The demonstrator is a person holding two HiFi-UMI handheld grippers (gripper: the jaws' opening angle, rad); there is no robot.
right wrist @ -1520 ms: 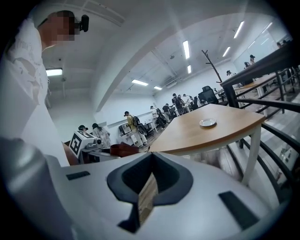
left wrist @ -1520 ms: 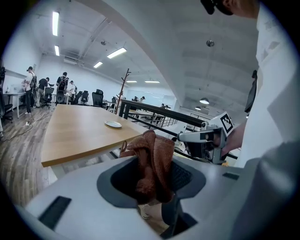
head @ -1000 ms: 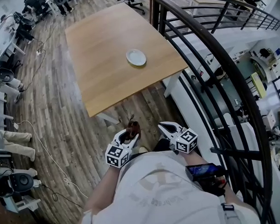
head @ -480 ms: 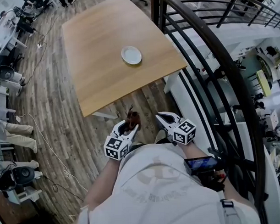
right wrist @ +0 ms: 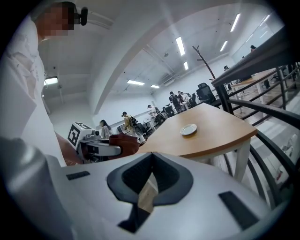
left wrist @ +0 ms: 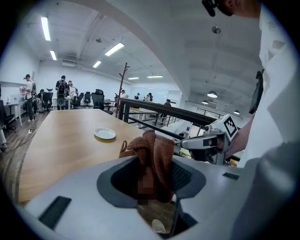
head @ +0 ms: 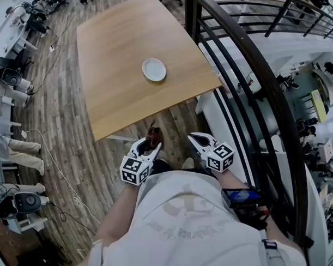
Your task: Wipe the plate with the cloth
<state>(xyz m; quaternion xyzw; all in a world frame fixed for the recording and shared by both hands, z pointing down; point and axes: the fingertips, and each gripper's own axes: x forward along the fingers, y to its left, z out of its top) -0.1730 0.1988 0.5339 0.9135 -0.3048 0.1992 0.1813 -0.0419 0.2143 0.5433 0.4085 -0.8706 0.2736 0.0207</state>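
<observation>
A small white plate point(head: 154, 69) sits alone on the wooden table point(head: 120, 57), far ahead of both grippers; it also shows as the plate point(left wrist: 104, 133) and the plate point(right wrist: 188, 129). My left gripper point(head: 149, 148) is held near my waist, shut on a rust-brown cloth point(head: 152, 137) that bunches up out of its jaws, the cloth point(left wrist: 152, 157). My right gripper point(head: 201, 141) hangs beside it, jaws closed together and empty. The left gripper and its cloth point(right wrist: 123, 143) show at the left of the right gripper view.
A black metal railing point(head: 250, 89) curves along the right, close to the table's right edge. Wooden floor point(head: 63, 131) lies between me and the table. Desks, chairs and standing people fill the far left. A cable point(head: 56, 180) trails over the floor at left.
The table and plate have shifted slightly in the head view as I move. Both grippers stay near my waist, the cloth still held in the left one.
</observation>
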